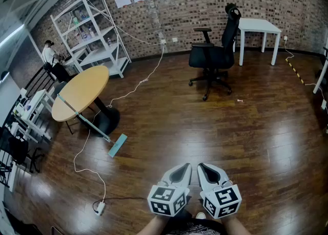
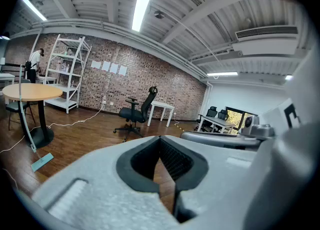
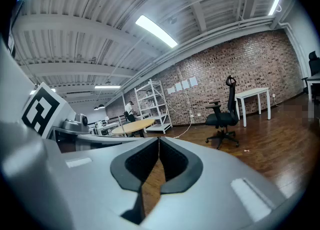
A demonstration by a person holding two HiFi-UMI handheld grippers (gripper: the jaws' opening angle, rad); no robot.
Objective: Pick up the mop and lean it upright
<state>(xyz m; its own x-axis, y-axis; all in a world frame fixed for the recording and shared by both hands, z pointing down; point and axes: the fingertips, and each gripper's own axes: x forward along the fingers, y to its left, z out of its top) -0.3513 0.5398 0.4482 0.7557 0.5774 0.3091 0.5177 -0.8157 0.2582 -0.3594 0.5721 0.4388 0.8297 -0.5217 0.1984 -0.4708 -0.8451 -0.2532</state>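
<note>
Left gripper [image 1: 185,169] and right gripper [image 1: 203,169] are closed tight, holding nothing; the mop [image 1: 117,146] is far ahead, to their left.

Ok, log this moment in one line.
left tongs: shut, empty | right tongs: shut, empty | mop: slanted against round table, head on floor | contact: none

round table [image 1: 84,88], office chair [image 1: 212,57], shelving [image 1: 97,26]

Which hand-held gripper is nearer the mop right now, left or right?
Left. The left hand-held gripper is low centre, with the mop ahead to its left by the round table; the right hand-held gripper sits beside it, on the far side.
</note>
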